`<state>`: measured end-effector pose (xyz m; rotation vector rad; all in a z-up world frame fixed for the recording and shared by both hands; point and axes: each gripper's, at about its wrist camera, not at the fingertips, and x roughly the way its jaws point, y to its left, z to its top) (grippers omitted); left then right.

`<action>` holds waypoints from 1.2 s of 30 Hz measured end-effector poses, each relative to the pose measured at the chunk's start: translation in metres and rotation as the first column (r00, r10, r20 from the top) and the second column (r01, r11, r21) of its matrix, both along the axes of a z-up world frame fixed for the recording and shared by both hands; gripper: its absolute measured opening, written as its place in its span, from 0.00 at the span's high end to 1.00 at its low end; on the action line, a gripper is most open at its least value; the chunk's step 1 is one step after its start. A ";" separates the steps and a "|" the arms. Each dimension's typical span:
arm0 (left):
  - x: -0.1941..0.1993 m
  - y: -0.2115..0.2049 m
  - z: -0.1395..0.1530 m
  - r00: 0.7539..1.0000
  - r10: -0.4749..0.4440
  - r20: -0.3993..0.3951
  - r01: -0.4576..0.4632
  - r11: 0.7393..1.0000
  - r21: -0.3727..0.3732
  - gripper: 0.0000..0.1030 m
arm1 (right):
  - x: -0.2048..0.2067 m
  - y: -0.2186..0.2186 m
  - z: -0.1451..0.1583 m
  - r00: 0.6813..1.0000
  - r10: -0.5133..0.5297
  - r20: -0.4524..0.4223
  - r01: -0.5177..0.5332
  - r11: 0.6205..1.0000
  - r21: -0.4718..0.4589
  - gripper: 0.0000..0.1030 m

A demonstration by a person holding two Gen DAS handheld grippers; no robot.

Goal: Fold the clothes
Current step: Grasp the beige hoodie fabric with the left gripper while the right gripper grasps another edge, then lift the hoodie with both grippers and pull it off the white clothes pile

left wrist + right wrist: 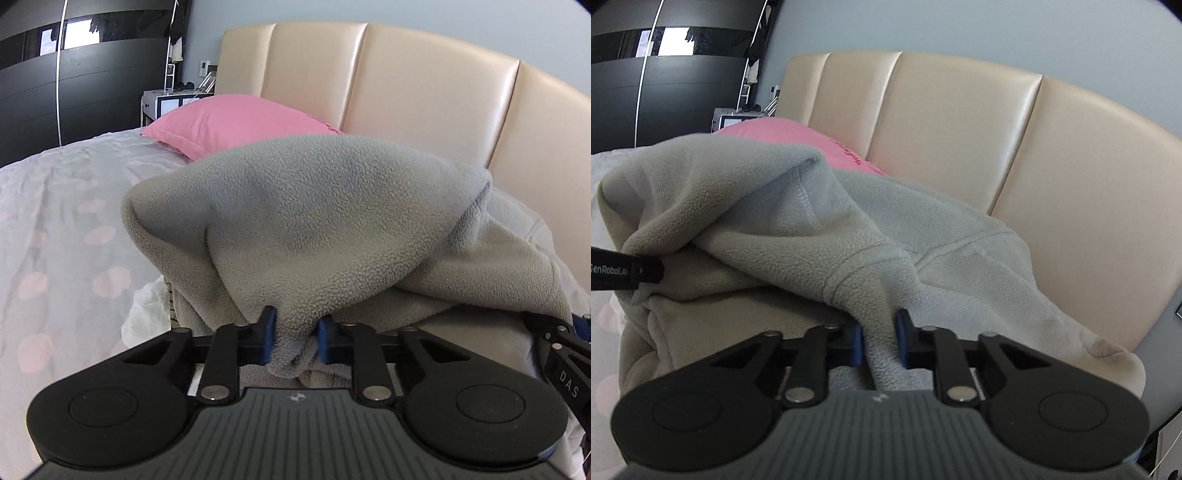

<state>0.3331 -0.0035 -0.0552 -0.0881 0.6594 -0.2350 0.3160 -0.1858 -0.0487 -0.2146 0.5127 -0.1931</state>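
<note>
Two hand-held grippers clamp a grey fleece garment (314, 221) over a bed, in what looks like the pick-up stage of a fold. In the left wrist view, the left gripper (297, 336), low in the centre of the frame, has its blue pads (269, 328) pinched on a bunched edge of the fleece, which billows up across the middle of the picture and hides most of the pink pillow (236, 122) behind it. In the right wrist view, the right gripper (881, 341), also at lower centre, is closed on a ribbed band of the same garment, with cloth trailing off toward the lower right. Part of the other gripper's black body pokes in at the left edge of that frame, so the two tools sit near each other along one edge of the fleece. Both point forward and somewhat downward toward the cream padded headboard (960, 140). The white bedspread (66, 206) with faint pink spots fills the left of the left view. The next move likely calls for lifting and drawing the held edge taut, then laying it flat on the bedspread; the thick, springy fleece may slump or slip if the grips are uneven.
</note>
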 end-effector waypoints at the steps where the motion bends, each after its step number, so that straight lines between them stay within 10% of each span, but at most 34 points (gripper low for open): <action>1: -0.004 0.001 0.006 1.000 0.002 0.019 -0.002 1.000 0.008 0.86 | 0.000 -0.001 0.004 1.000 0.001 0.010 -0.001 1.000 0.015 0.91; 18: -0.159 0.136 0.161 0.917 0.280 0.284 -0.327 0.936 0.132 0.89 | -0.117 0.112 0.145 0.934 0.321 0.155 -0.325 0.946 0.003 0.93; 27: -0.259 0.239 0.219 0.793 0.489 0.363 -0.571 0.805 0.161 0.92 | -0.199 0.232 0.186 0.741 0.647 0.180 -0.669 0.734 0.116 0.93; 33: -0.318 0.293 0.179 0.748 0.601 0.281 -0.662 0.703 0.260 0.92 | -0.236 0.309 0.154 0.563 0.824 0.062 -0.810 0.536 0.238 0.93; 36: -0.344 0.314 0.143 0.744 0.637 0.202 -0.666 0.685 0.294 0.92 | -0.248 0.335 0.118 0.534 0.845 -0.023 -0.815 0.521 0.254 0.93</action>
